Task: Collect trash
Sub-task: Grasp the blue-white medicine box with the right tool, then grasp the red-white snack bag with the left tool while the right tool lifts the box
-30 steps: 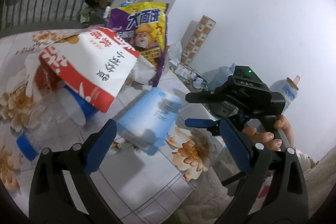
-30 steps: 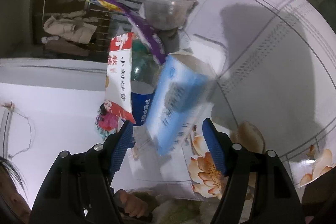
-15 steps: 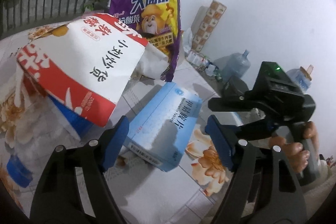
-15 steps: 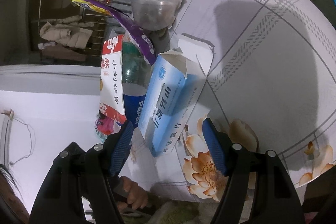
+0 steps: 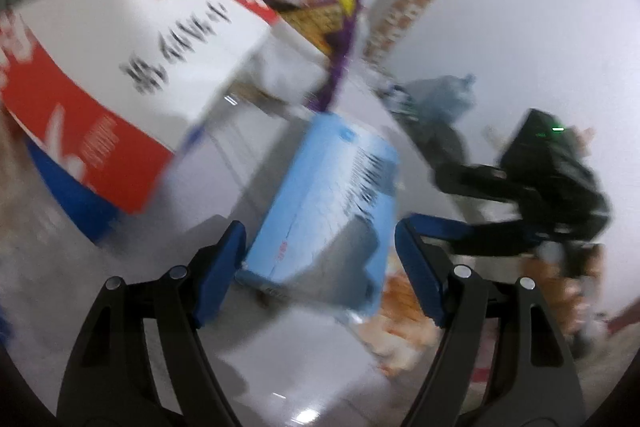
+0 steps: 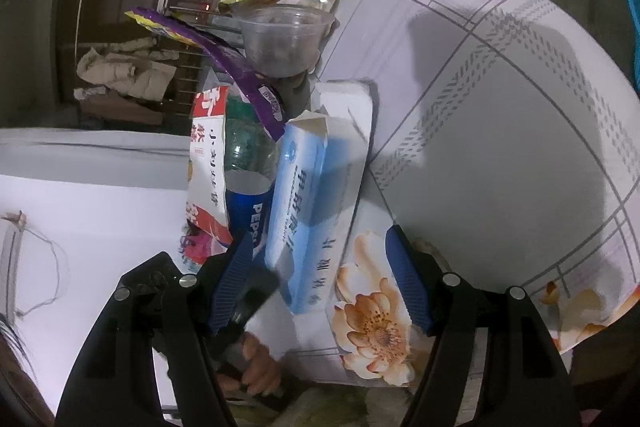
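Left hand-held gripper [image 5: 318, 259] closer in than a second ago, jaws narrowed but not gripping; blue carton [image 5: 328, 203] now between the fingers, lying on the desk [image 5: 248, 355]. Grasp looks imminent. Right hand-held gripper [image 6: 320, 277] parked, open, empty. Left view blurred; pad contact unclear.
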A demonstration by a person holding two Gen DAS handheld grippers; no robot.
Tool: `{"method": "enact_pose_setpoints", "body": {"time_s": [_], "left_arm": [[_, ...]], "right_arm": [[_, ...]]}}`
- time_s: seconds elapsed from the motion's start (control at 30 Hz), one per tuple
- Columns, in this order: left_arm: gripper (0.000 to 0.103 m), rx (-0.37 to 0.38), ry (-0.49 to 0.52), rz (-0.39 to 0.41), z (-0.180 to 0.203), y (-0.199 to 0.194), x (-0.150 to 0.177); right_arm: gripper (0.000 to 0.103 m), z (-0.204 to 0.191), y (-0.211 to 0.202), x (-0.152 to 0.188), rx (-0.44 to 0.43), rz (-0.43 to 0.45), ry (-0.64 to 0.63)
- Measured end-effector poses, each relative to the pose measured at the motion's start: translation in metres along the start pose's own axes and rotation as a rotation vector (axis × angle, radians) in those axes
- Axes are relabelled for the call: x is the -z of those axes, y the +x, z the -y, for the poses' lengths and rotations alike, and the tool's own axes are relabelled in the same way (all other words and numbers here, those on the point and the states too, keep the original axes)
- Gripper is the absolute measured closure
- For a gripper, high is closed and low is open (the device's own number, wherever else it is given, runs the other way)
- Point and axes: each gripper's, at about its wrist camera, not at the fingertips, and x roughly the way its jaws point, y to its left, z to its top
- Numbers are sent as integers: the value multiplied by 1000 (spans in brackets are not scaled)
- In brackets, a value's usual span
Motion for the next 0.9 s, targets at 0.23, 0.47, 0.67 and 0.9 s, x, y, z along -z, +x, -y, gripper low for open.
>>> {"method": "enact_pose_setpoints", "body": {"time_s": [0.23, 0.47, 0.67, 0.9], "left_arm": [[31, 218, -36, -78, 11, 4, 19], [31, 121, -10, 40, 9, -38, 19], [31, -6, -21, 215, -13, -99, 15], [35, -86, -104, 322, -54, -137, 6]], "right_arm": [[36, -6, -3, -1, 77, 9, -51], [17, -42, 10, 2, 321, 52, -228], [14, -67, 38, 9, 519, 55, -360], [12, -83, 64, 29, 691, 72, -528]]}}
